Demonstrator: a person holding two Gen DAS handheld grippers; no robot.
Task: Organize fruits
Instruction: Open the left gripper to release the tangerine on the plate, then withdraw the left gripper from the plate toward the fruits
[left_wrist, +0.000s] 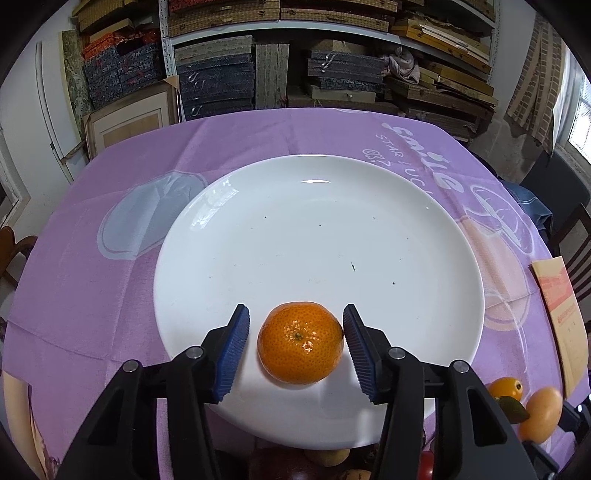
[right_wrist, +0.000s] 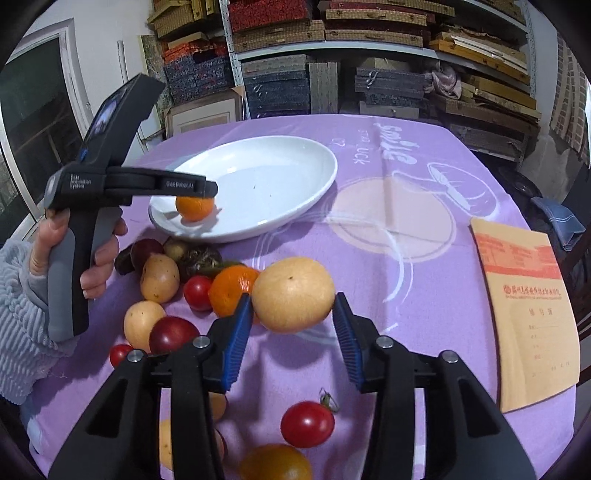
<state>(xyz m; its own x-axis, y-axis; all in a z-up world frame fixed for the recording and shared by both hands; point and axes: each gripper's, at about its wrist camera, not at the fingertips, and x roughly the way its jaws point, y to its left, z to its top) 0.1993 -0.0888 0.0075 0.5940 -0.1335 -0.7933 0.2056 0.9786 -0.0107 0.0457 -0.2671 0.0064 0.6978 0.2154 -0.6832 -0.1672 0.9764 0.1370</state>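
Purple tablecloth (left_wrist: 92, 280), white plate (left_wrist: 424, 236): mandarin (left_wrist: 300, 342) sits between left gripper (left_wrist: 295, 354) pads, right pad touching, left pad clear. Right gripper (right_wrist: 293, 334) clamps yellow pear (right_wrist: 293, 293), lifted near fruit pile.

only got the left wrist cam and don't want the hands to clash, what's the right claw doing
observer: the right claw is closed on a tan round fruit, with both pads against it.
operator: is it at the plate yet
observer: no, it's on the near side of the white plate, over the purple cloth.
operator: much fruit left over there
observer: yes, there's a heap by the plate's near rim: red tomatoes, pale yellow fruit and a second mandarin.
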